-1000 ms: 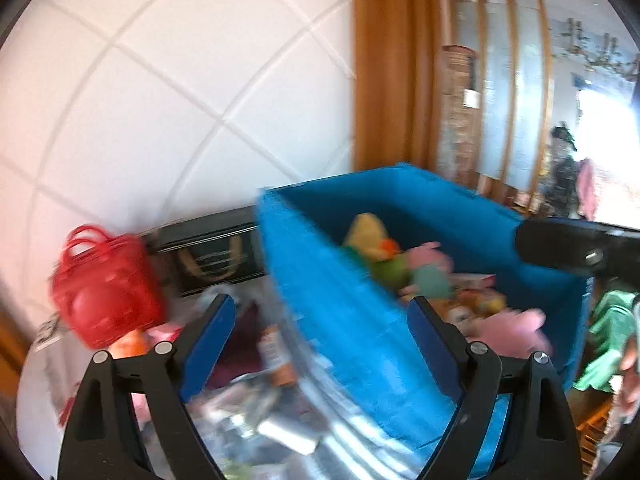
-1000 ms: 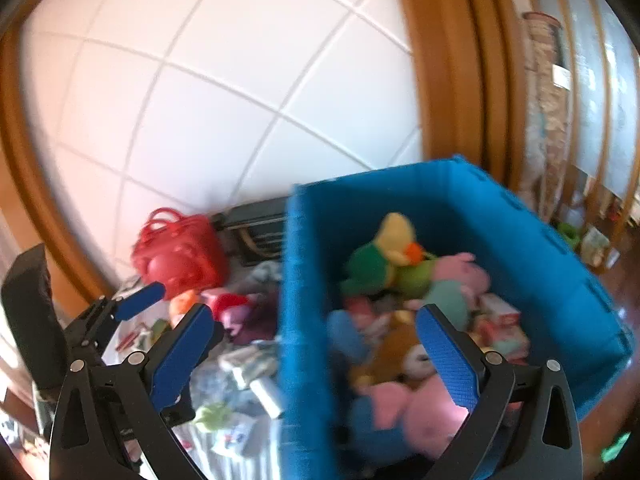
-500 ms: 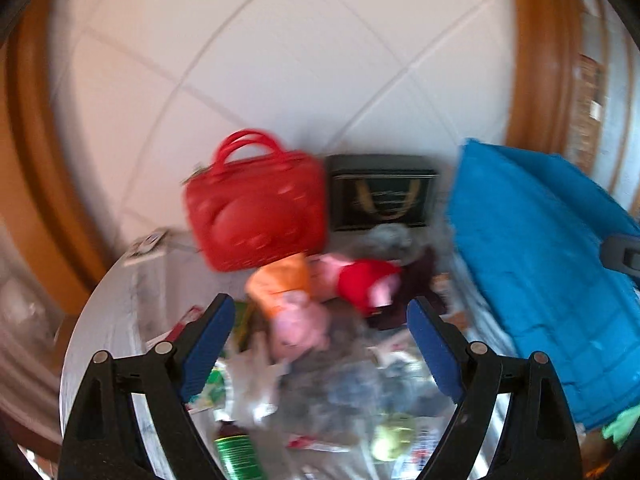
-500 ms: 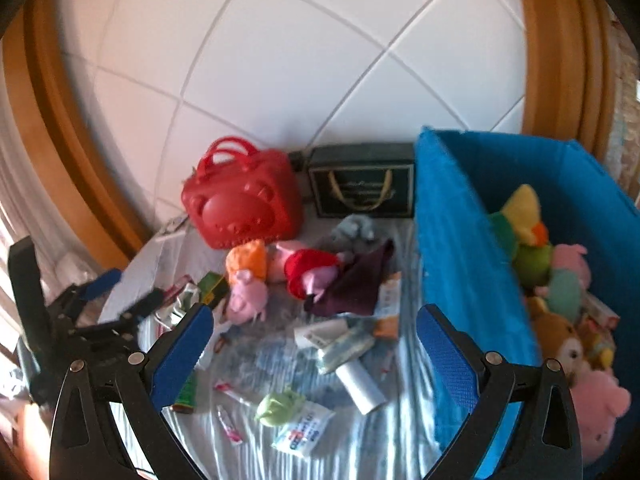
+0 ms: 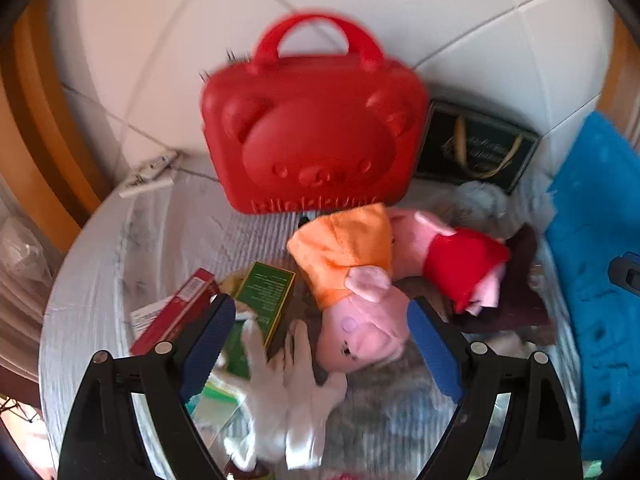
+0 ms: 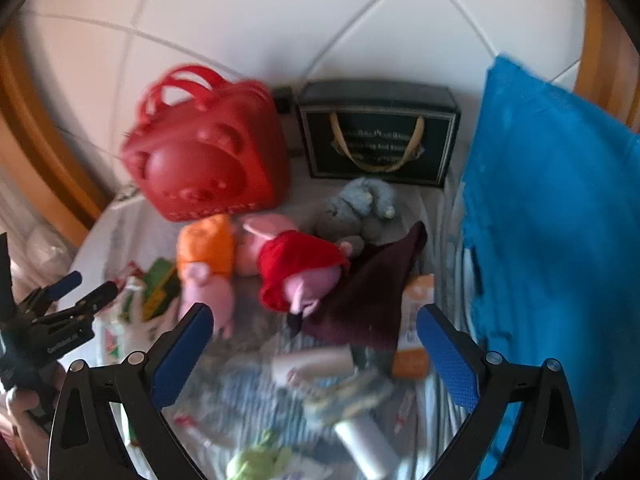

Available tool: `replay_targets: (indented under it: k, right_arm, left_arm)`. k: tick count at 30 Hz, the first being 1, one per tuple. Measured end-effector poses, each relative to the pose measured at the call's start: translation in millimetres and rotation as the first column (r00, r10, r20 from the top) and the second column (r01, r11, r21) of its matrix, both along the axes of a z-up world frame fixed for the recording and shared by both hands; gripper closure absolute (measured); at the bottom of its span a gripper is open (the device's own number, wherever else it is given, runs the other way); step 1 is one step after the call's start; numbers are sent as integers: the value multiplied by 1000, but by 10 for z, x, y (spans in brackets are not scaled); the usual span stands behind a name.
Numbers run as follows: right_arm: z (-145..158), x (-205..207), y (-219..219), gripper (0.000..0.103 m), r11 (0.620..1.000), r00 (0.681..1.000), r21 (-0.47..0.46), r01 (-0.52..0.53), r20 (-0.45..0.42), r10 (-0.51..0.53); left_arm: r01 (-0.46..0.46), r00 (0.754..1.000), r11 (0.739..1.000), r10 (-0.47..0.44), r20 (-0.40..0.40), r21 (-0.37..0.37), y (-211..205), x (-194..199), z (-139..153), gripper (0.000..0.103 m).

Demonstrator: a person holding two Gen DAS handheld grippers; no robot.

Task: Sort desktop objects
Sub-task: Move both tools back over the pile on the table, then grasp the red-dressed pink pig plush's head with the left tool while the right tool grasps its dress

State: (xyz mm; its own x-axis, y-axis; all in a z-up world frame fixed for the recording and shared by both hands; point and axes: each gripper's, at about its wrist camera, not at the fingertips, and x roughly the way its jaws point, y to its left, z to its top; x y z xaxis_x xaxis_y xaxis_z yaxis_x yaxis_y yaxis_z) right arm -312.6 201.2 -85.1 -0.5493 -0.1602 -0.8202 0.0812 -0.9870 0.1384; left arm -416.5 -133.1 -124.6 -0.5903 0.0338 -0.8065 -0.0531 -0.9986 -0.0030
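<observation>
The left gripper is seen with its blue-padded jaws spread wide and nothing held between them. Nearest to it, between the jaws and low in the left wrist view, a white fabric glove is spread on the striped grey tablecloth. Just beyond the glove, a green cardboard box and a red flat carton are lying close to the left pad. A pink plush pig in an orange dress is placed head-down between the jaws, nearer the right pad, its snout pointing toward the camera. Touching it on the right, a second pink plush pig in a red dress is laid on its side, outside the jaws, partly on a dark maroon cloth. Behind both, a red moulded plastic case with a bear face and two handles is stood upright against the white tiled wall, and a dark green gift box with a gold ribbon print is stood beside it. A blue fabric storage bin is seen at the right edge.

The right gripper is likewise held wide apart and empty. Between its jaws, a blurred litter of small tubes and packets is seen, with a white cylindrical tube nearest and an orange-and-white carton by the right pad. The maroon cloth and the red-dressed pig are found just beyond the fingertips, and a grey plush toy farther back, before the gift box.
</observation>
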Motion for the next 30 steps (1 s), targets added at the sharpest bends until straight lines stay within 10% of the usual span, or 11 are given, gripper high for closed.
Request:
replay_targets:
  k: [10, 20, 25, 30]
  right_arm:
    - [-989, -1153, -43, 0, 1000, 988, -5, -1, 155, 2]
    - [-1554, -1112, -356, 1, 993, 967, 9, -117, 229, 112]
    - [-1434, -985, 136, 22, 1000, 986, 8, 5, 167, -6]
    - [-1422, -1009, 457, 22, 998, 983, 61, 23, 179, -33]
  left_arm:
    - [34, 986, 999, -31, 164, -20, 274, -781, -815, 15]
    - [189, 980, 978, -183, 77, -83, 669, -767, -773, 15]
    - [357, 933, 928, -350, 81, -104, 1064, -730, -805, 15]
    - [394, 915, 909, -374, 151, -135, 1386, -976, -1062, 15]
